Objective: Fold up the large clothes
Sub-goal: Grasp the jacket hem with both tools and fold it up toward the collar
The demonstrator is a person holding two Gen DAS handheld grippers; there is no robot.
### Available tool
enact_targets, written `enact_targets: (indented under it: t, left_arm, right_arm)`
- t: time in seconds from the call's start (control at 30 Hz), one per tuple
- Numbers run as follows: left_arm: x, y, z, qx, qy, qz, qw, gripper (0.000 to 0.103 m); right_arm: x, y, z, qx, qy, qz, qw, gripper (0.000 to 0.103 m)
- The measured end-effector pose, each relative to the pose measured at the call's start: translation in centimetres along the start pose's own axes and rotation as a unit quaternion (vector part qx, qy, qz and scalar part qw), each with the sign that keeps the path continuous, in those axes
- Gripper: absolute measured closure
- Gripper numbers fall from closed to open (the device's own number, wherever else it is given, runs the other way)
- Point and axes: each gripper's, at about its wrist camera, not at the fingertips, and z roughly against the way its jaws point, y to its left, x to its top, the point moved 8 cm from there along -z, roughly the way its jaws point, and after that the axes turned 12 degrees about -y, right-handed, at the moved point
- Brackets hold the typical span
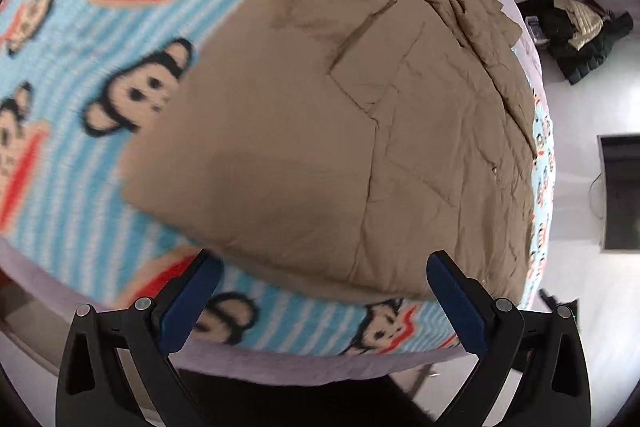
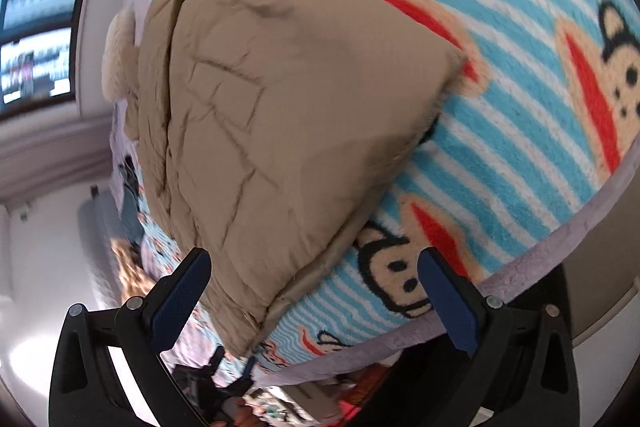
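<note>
A tan quilted jacket [image 1: 320, 131] lies folded on a bed covered by a blue striped monkey-print blanket [image 1: 100, 27]. It also shows in the right wrist view [image 2: 280, 131], with its fur-trimmed hood [image 2: 118, 55] at the far left. My left gripper [image 1: 324, 267] is open and empty, hovering just above the jacket's near edge. My right gripper [image 2: 314, 267] is open and empty, over the jacket's near corner [image 2: 248, 331] and the blanket [image 2: 520, 147].
The bed's lilac edge [image 1: 280, 367] runs along the front. A dark pile of clothes [image 1: 580, 35] lies on the white floor at the right, beside a black box [image 1: 620, 191]. A window [image 2: 36, 31] is at the left of the right wrist view.
</note>
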Motion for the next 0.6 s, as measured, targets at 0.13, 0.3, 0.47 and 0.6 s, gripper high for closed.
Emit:
enact_targets:
  t: [0.13, 0.3, 0.47, 0.6]
  left_arm:
    - [0.5, -1.4, -1.3, -0.015, 0.0, -0.003, 0.9999, 0.0]
    - [0.9, -3.1, -2.5, -0.026, 0.009, -0.013, 0.9995, 0.001]
    - [0.9, -3.6, -2.7, -0.022, 0.028, -0.033, 0.9988, 0.077]
    - [1.9, -4.2, -1.1, -0.042, 0.009, -0.036, 0.9984, 0.087]
  right_arm:
    - [0.8, 0.5, -0.8, 0.036, -0.006, -0.016, 0.999, 0.0]
    - [1.6, 1.7, -2.1, 0.043, -0.003, -0.015, 0.999, 0.0]
    - [1.8, 2.6, -2.6, 0.057, 0.0, -0.022, 0.998, 0.012]
    - [1.6, 1.5, -3.1, 0.03, 0.015, -0.046, 0.998, 0.077]
